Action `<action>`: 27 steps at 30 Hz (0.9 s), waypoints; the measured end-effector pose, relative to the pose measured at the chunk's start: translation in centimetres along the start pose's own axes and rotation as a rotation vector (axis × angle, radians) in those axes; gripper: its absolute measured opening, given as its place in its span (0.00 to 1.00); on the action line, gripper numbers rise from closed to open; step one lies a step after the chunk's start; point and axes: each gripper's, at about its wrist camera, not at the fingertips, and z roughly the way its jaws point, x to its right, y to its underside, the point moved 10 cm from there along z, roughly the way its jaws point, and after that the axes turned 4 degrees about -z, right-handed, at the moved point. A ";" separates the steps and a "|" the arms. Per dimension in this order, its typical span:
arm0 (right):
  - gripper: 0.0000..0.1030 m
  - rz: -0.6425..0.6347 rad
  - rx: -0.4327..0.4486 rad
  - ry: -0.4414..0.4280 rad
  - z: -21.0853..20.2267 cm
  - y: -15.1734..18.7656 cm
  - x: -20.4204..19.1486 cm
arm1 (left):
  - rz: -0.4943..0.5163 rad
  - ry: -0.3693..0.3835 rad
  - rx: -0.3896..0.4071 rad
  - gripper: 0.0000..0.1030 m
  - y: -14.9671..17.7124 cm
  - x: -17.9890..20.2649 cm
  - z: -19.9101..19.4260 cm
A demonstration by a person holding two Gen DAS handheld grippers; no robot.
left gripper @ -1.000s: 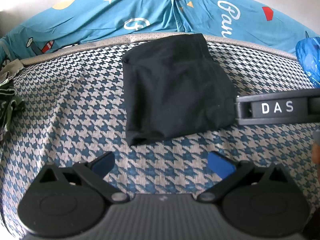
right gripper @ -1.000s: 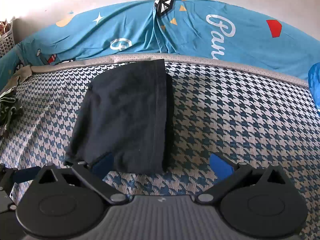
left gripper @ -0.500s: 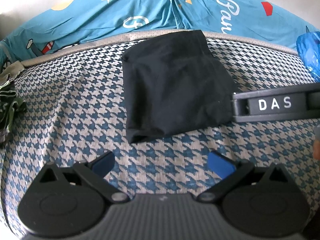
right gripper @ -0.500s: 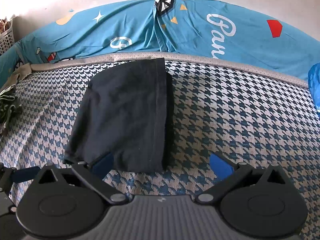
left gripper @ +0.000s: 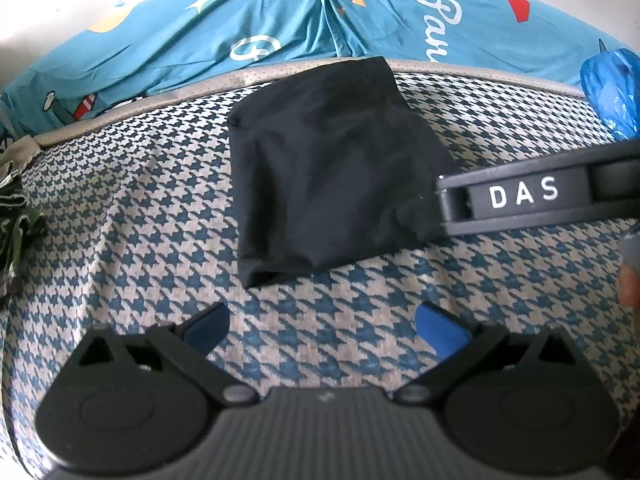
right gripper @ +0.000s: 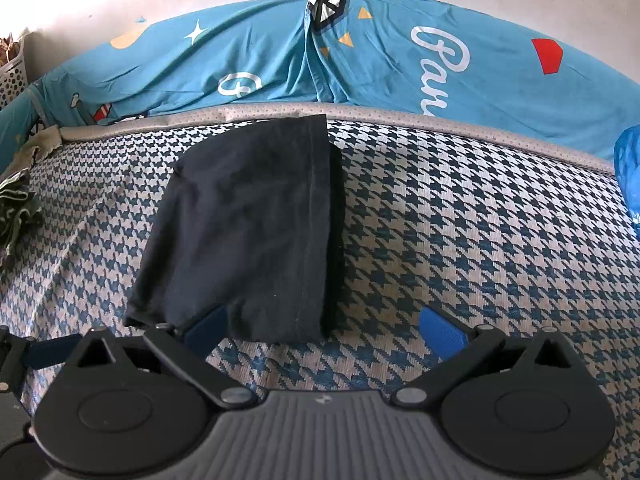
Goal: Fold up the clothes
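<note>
Houndstooth bedspread [left gripper: 132, 216] in blue and off-white fills both views, with a teal cartoon-print sheet [right gripper: 240, 56] bunched along the far edge against a pale wall. Straight ahead of the left hand-held gripper [left gripper: 323, 326] sits the black garment [left gripper: 320, 168], already folded down into a compact, roughly rectangular packet lying flat on the bed. From the right hand-held gripper [right gripper: 323, 326] the same packet is ahead and a bit to the left, its near corner right at the left blue fingertip, though I can't tell if it's actually touching. Both are spread wide with nothing pinched between the pads. My read is this piece is pretty much done, so the step now is either one last tidy fold or parking it and grabbing the next item, probably the crumpled green clothing [left gripper: 16, 216] way off to the left. If you do another fold, I'd pinch the near hem at both corners together, lift only a little, and carry it evenly toward the far edge so the layers don't slide apart; thin dark fabric like this tends to bunch if one side leads. Over to the far right there's a blue plastic bag [left gripper: 612, 92].
</note>
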 end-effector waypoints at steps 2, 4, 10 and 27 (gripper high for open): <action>1.00 0.000 -0.001 0.000 0.0 0.0 0.0 | -0.006 -0.002 0.000 1.00 0.0 -0.1 0.0; 1.00 -0.001 -0.002 0.002 0.0 0.0 0.0 | -0.014 -0.004 0.001 1.00 -0.1 -0.3 0.0; 1.00 0.001 -0.004 0.008 0.1 0.0 0.1 | -0.035 -0.010 -0.002 1.00 -0.2 -0.6 0.2; 1.00 -0.023 0.004 0.069 0.0 -0.2 0.6 | -0.074 -0.042 0.003 1.00 -0.5 -1.6 0.6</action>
